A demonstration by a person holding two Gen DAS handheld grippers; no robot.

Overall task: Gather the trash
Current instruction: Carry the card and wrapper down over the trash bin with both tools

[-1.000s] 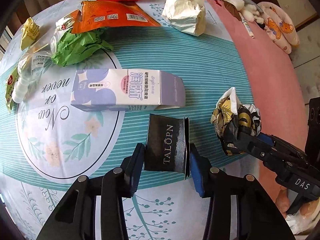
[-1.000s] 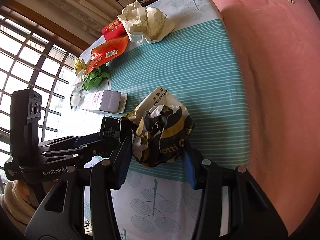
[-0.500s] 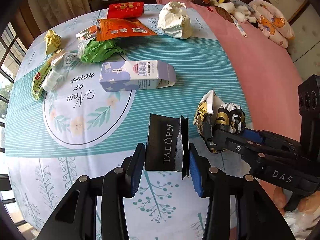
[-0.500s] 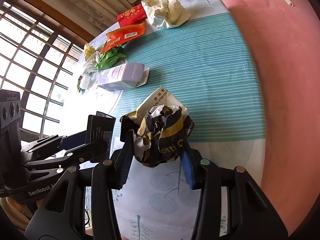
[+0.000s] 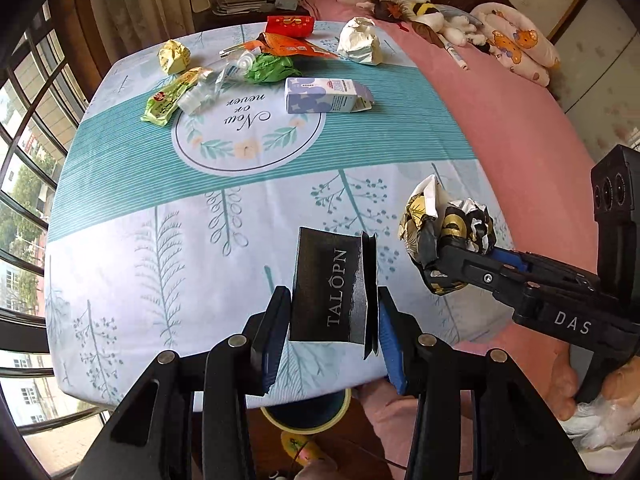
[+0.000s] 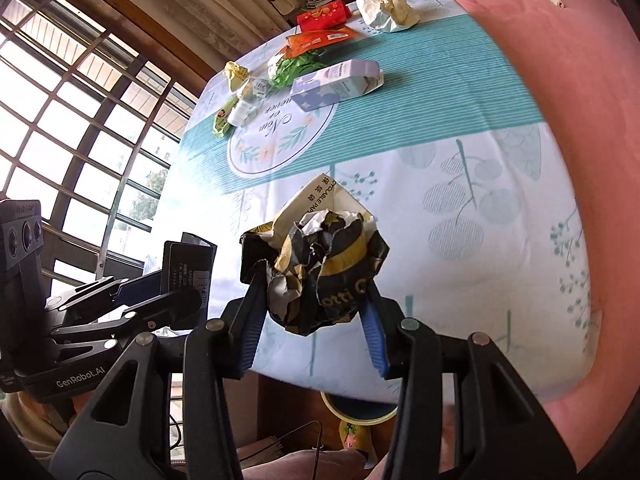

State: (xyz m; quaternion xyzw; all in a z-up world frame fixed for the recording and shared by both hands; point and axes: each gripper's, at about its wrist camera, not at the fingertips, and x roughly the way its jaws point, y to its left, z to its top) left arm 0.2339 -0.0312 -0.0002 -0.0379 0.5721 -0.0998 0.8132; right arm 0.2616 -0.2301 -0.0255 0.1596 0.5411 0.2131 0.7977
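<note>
My left gripper (image 5: 331,316) pinched the black TALOPN box (image 5: 332,290), my right gripper (image 6: 316,300) clamped the crumpled black-gold wrapper (image 6: 324,272), both off the tablecloth (image 5: 160,240) near its front edge. Only the left view showed the box's lettering; only the right showed print on the wrapper.

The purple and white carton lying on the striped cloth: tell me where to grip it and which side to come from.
Grip the purple and white carton across its narrow width at mid-length, coming down from above. It lies flat on its long side on the cloth, so both long faces look reachable; its opened end by the flaps would likely crush. The green crumpled paper sits close behind, so the near side looks freer.
</note>
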